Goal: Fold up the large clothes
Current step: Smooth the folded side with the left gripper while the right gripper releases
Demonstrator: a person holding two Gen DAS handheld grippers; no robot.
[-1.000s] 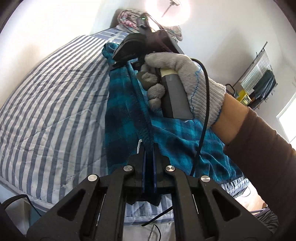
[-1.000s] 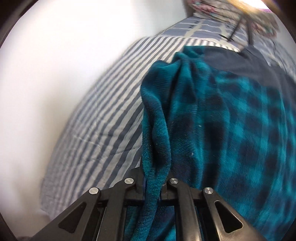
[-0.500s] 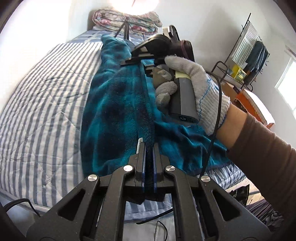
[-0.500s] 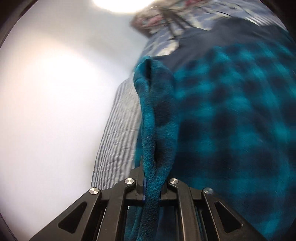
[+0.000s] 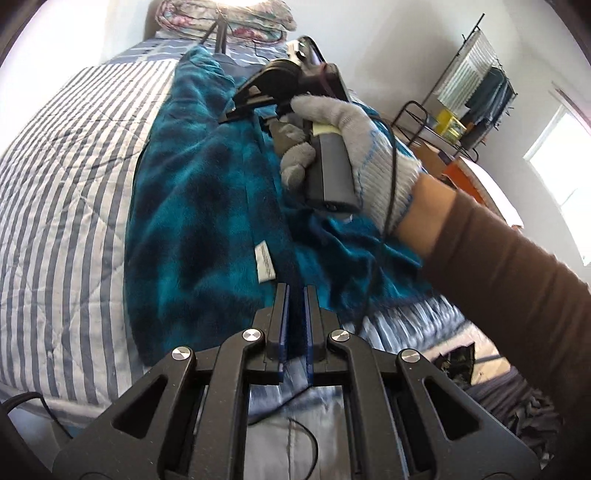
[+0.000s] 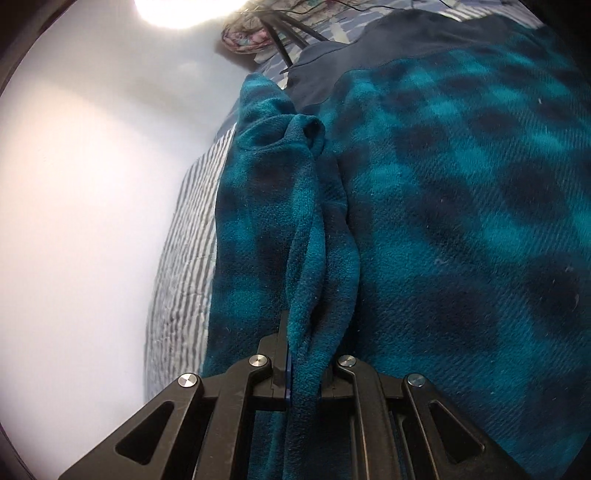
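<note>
A teal and navy plaid fleece garment lies lengthwise on the striped bed, with a white label showing near its near edge. My left gripper is shut on the garment's near edge. My right gripper, held by a gloved hand, is shut on the garment's far part. In the right wrist view the right gripper pinches a bunched fold of the fleece, which fills the frame. A dark navy panel of the garment lies beyond.
A tripod and a folded floral quilt sit at the bed's head. A white wall runs along the bed's left side. A clothes rack and an orange box stand to the right. Dark cloth lies on the floor.
Both grippers have carried the gripped edge rightward across the bed. The garment has folded over itself and settled lower onto the bed. The white label has come into view.
</note>
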